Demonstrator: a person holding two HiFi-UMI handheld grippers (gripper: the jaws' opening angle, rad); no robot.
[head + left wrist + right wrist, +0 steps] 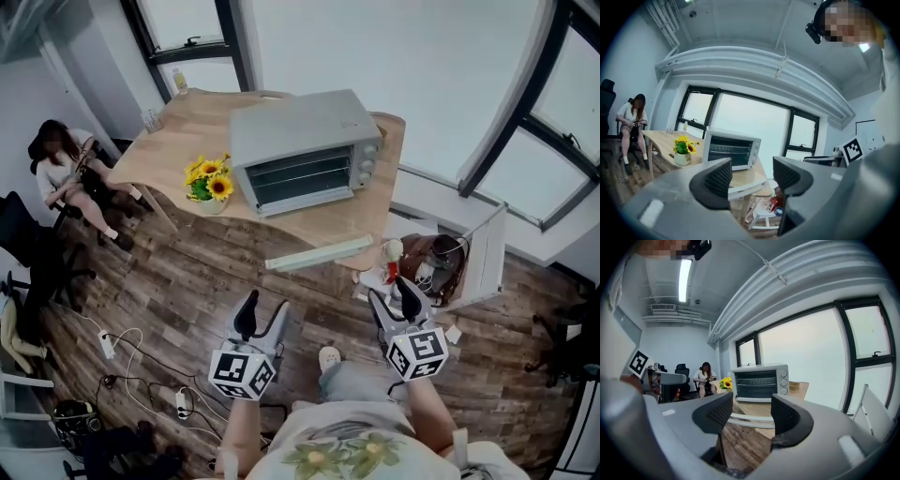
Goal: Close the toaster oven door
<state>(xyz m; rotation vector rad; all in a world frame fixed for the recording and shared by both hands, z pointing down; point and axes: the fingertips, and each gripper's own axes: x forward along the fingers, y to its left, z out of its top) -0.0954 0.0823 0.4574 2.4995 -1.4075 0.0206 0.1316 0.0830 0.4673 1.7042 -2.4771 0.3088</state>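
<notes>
Your left gripper [262,317] and right gripper [395,299] stand with jaws apart, empty, well short of the toaster oven [302,150] on the table [169,150]; its door [317,253] lies open. A one-sided push may skid the oven back

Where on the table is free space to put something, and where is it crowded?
Bare tabletop lies left of the toaster oven, behind the flowers. The front right is crowded: the open oven door sticks out past the table edge.
</notes>
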